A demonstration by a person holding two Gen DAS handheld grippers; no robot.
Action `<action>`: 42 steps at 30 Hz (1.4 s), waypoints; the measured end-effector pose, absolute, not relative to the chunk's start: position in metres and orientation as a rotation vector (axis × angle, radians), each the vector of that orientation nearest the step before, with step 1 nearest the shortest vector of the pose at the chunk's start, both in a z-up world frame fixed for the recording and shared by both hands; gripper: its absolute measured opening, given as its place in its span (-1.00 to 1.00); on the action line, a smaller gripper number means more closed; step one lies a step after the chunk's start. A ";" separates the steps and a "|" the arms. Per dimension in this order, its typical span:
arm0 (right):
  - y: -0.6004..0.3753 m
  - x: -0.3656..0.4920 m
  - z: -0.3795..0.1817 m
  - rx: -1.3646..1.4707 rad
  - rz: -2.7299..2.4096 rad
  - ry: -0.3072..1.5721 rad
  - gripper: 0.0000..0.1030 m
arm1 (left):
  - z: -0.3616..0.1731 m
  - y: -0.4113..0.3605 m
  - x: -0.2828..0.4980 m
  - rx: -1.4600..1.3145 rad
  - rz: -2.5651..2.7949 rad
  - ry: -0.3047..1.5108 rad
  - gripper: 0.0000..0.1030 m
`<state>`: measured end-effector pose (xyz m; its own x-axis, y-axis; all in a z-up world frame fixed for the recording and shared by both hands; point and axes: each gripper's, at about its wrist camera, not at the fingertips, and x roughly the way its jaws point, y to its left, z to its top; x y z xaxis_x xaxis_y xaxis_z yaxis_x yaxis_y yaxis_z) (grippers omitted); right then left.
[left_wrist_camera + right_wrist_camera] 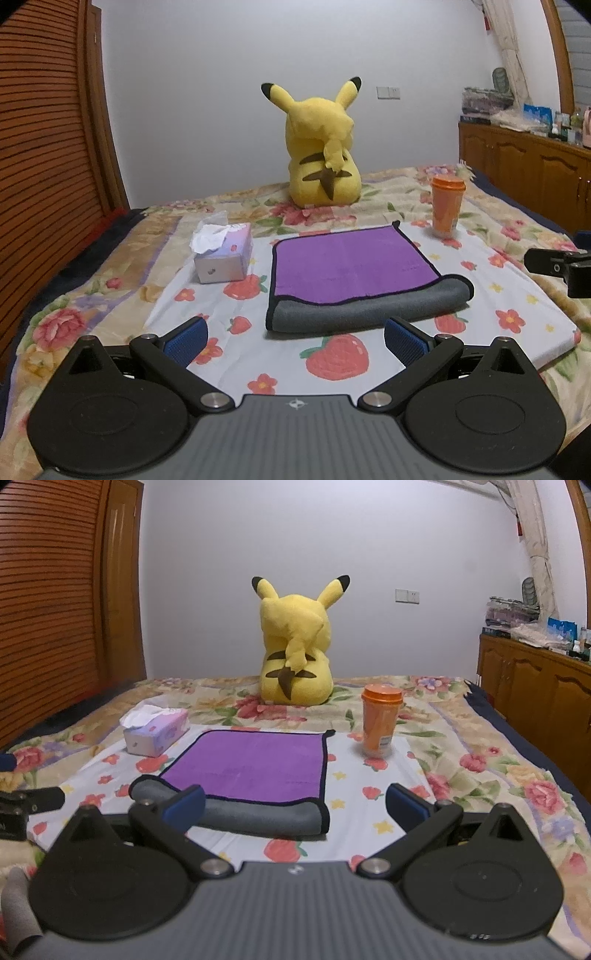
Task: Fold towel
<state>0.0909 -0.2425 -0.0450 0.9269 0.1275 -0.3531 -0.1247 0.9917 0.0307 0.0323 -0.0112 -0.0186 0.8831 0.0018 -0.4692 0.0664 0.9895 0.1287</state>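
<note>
A purple towel [347, 266] with a grey underside and black edging lies on the fruit-print sheet; its near part is folded over, showing a grey roll along the front edge. It also shows in the right wrist view [255, 764]. My left gripper [295, 341] is open and empty, just short of the towel's grey front fold. My right gripper [295, 808] is open and empty, with its left fingertip [186, 806] in front of the grey fold. The right gripper's side [557, 267] shows at the right edge of the left wrist view.
A tissue box [223, 254] stands left of the towel and an orange cup [447, 206] stands at its far right. A yellow plush toy [321, 155] sits behind. A wooden cabinet [524, 162] runs along the right, and a slatted wardrobe [44, 147] on the left.
</note>
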 end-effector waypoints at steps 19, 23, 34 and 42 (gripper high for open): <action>-0.237 0.127 -0.057 -0.014 0.152 0.430 1.00 | -0.029 -0.020 0.067 0.178 -0.094 0.564 1.00; -0.238 0.135 -0.059 -0.015 0.158 0.445 1.00 | -0.031 -0.019 0.075 0.171 -0.101 0.582 1.00; -0.233 0.153 -0.065 -0.033 0.192 0.473 1.00 | -0.036 -0.020 0.106 0.173 -0.116 0.601 1.00; -0.229 0.174 -0.073 -0.067 0.202 0.501 1.00 | -0.043 -0.012 0.133 0.164 -0.104 0.618 1.00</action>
<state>0.1736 -0.2293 -0.0725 0.8577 0.1758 -0.4832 -0.2087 0.9779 -0.0147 0.1325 -0.0116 -0.0429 0.8104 -0.0481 -0.5840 0.1458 0.9818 0.1216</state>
